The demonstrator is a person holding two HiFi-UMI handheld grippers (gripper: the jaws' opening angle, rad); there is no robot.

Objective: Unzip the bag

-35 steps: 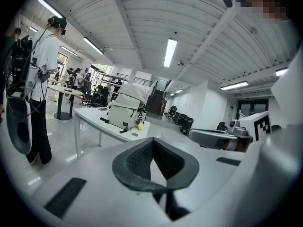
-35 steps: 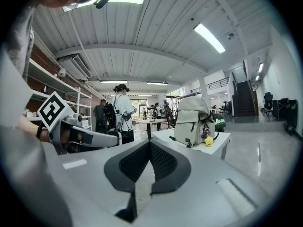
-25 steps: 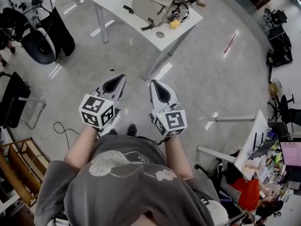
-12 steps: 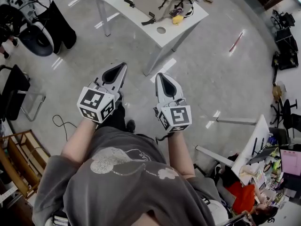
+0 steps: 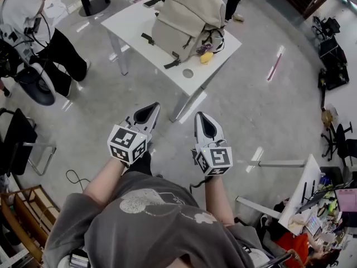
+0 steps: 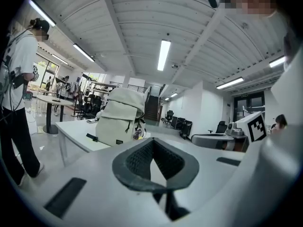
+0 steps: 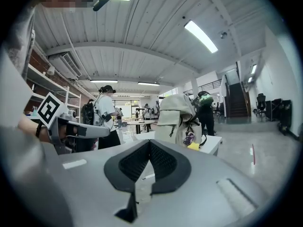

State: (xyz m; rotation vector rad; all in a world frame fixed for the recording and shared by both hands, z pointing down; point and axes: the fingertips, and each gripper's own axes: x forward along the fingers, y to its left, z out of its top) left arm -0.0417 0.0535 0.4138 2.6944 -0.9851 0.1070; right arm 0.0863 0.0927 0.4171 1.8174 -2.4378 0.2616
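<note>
A beige backpack [image 5: 187, 17] stands upright on a white table [image 5: 139, 24] ahead of me, with a small yellow charm [image 5: 206, 57] hanging at its right side. It also shows in the left gripper view as the backpack [image 6: 120, 117] and in the right gripper view as the backpack [image 7: 176, 112]. My left gripper [image 5: 152, 108] and right gripper [image 5: 202, 118] are held side by side over the floor, well short of the table. Both are shut with nothing between the jaws.
A person in a white shirt [image 5: 25, 21] stands at the left beside equipment. A black chair [image 5: 17, 130] and wooden shelf [image 5: 22, 205] sit at the left. A cluttered desk [image 5: 309, 194] lies at the lower right. A round dark table base [image 5: 95, 1] stands behind the white table.
I have walked closer to the table; the backpack now shows fully and lower in the head view. Both grippers stay shut and have shifted slightly right in the view.
</note>
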